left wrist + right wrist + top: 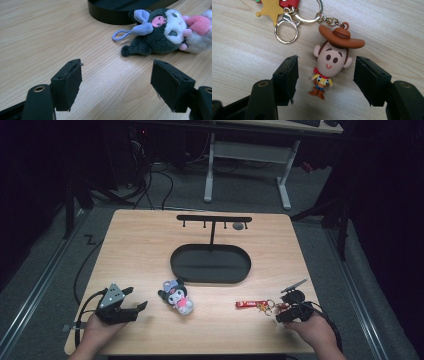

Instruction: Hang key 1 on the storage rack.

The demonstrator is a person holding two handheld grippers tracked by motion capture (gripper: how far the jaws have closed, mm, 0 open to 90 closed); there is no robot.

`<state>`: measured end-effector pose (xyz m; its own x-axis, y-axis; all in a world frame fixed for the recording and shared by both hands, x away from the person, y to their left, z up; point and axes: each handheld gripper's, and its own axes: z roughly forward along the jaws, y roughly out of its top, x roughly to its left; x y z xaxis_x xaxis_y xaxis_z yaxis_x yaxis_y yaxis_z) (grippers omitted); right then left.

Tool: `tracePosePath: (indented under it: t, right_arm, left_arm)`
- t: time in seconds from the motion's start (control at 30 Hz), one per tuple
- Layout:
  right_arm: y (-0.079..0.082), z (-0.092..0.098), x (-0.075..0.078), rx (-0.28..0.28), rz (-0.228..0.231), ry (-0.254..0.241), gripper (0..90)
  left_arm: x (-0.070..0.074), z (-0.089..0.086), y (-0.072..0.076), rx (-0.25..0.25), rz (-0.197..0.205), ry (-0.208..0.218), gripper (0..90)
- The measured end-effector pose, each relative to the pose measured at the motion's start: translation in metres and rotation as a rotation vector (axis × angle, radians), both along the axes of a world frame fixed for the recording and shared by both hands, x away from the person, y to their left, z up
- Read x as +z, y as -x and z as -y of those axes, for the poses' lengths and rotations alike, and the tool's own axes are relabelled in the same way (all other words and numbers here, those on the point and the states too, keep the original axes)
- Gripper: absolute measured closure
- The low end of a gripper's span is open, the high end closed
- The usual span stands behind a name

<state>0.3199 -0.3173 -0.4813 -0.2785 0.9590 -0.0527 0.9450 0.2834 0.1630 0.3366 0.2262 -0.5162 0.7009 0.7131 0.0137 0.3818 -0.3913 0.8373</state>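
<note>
A cowboy figure keychain [330, 62] lies flat on the table, with a brown hat, a metal ring [307, 12], a clasp and a yellow star [270, 9]; its red strap [248, 304] shows in the high view. My right gripper [325, 71] is open, its jaws on either side of the figure. A dark plush toy [177, 296] with a pink body and a lilac loop [120, 33] lies at the table's middle front. My left gripper [134, 303] is open, a short way left of the plush [160, 32], nothing between its jaws.
A black oval tray [210, 264] carries a T-shaped hanger stand [214, 220] with small hooks at the table's back middle. A white desk frame [285, 185] and cables stand on the floor beyond the table. Bare wood lies along the left side.
</note>
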Motion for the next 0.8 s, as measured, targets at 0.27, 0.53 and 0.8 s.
tracePosePath:
  t: [0.27, 0.53, 0.8]
  right_arm:
    - [-0.007, -0.002, -0.005, -0.003, -0.009, 0.012, 42.1]
    - [-0.012, 0.0, -0.007, -0.008, -0.045, -0.004, 46.3]
    - [-0.014, 0.002, -0.007, -0.016, -0.039, -0.027, 51.3]
  left_arm:
    - [0.0, 0.0, 0.0, -0.001, -0.001, -0.002, 25.1]
    - [0.0, 0.0, 0.0, -0.002, -0.001, -0.003, 25.2]
    - [0.0, 0.0, 0.0, -0.006, -0.001, -0.008, 25.2]
